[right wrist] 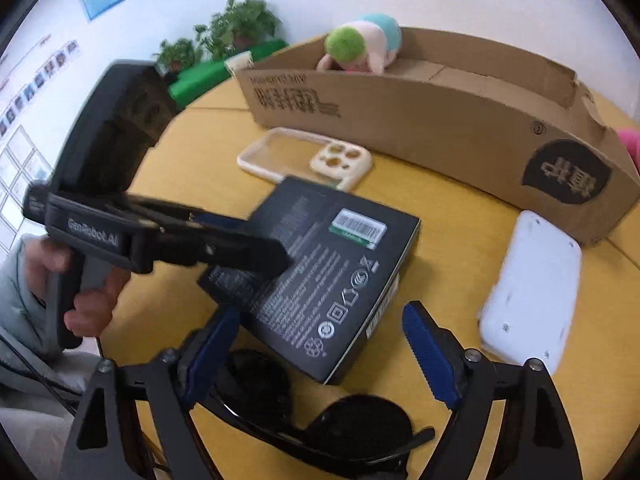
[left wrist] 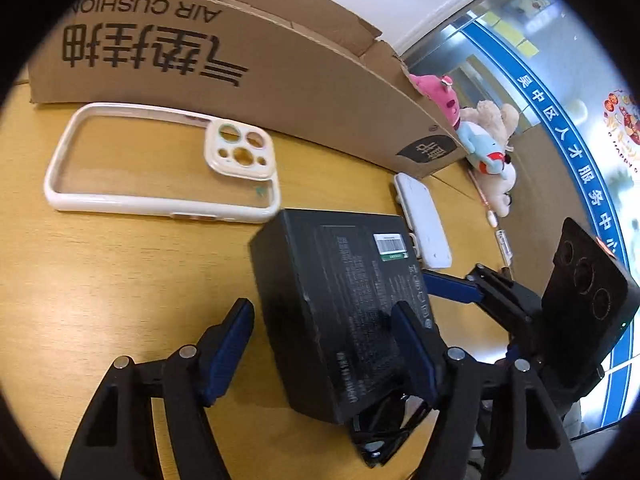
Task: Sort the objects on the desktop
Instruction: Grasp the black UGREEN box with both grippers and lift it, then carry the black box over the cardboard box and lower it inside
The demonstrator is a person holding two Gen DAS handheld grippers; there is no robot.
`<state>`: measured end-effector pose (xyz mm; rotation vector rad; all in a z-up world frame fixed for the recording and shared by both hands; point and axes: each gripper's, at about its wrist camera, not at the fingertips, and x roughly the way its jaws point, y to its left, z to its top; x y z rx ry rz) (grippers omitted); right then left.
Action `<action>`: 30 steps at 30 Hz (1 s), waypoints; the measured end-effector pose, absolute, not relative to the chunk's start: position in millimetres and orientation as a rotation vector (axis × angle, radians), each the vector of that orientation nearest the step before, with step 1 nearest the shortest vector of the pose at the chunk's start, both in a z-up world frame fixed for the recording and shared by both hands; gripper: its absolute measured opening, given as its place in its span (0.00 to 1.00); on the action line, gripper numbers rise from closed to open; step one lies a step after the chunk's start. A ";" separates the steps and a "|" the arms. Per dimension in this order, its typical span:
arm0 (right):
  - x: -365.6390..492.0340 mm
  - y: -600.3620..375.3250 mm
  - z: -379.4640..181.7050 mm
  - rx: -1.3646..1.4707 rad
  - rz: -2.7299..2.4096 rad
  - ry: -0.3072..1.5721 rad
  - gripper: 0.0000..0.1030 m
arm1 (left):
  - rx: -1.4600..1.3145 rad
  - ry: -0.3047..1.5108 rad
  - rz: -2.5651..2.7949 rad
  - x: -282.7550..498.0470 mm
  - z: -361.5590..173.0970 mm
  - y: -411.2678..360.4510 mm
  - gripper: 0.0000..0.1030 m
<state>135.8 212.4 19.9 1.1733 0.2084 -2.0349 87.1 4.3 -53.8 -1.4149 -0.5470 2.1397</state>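
I am bringing my left gripper (left wrist: 324, 344), jaws spread wide, astride the black box (left wrist: 340, 304) on the wooden table (left wrist: 100, 280), while my right gripper (right wrist: 320, 352) is hovering unclenched over the sunglasses (right wrist: 320, 420), risking a clash

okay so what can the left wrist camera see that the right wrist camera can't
Only the left wrist view shows the plush toys past the carton's end, and the right gripper from outside. Only the right wrist view shows the potted plants, the person's hand holding the left gripper, and the whole sunglasses. Both show the black box, clear phone case, white device, cardboard carton and green plush.
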 end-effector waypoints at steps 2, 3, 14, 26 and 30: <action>138.9 210.0 21.5 1.165 -2.035 0.221 0.73 | -1.402 -0.501 2.152 88.0 -52.3 9.6 0.70; 140.3 209.8 22.0 1.162 -2.043 0.230 0.73 | -1.402 -0.501 2.155 87.8 -52.3 9.3 0.70; 143.3 197.2 9.8 1.203 -2.011 0.313 0.74 | -1.382 -0.524 2.152 86.8 -53.4 5.7 0.68; 144.1 187.6 35.3 1.077 -2.124 0.344 0.70 | -1.290 -0.525 2.194 91.6 -21.9 0.9 0.66; 142.2 180.2 59.4 0.978 -2.157 0.401 0.70 | -1.214 -0.491 2.254 86.3 4.1 0.0 0.66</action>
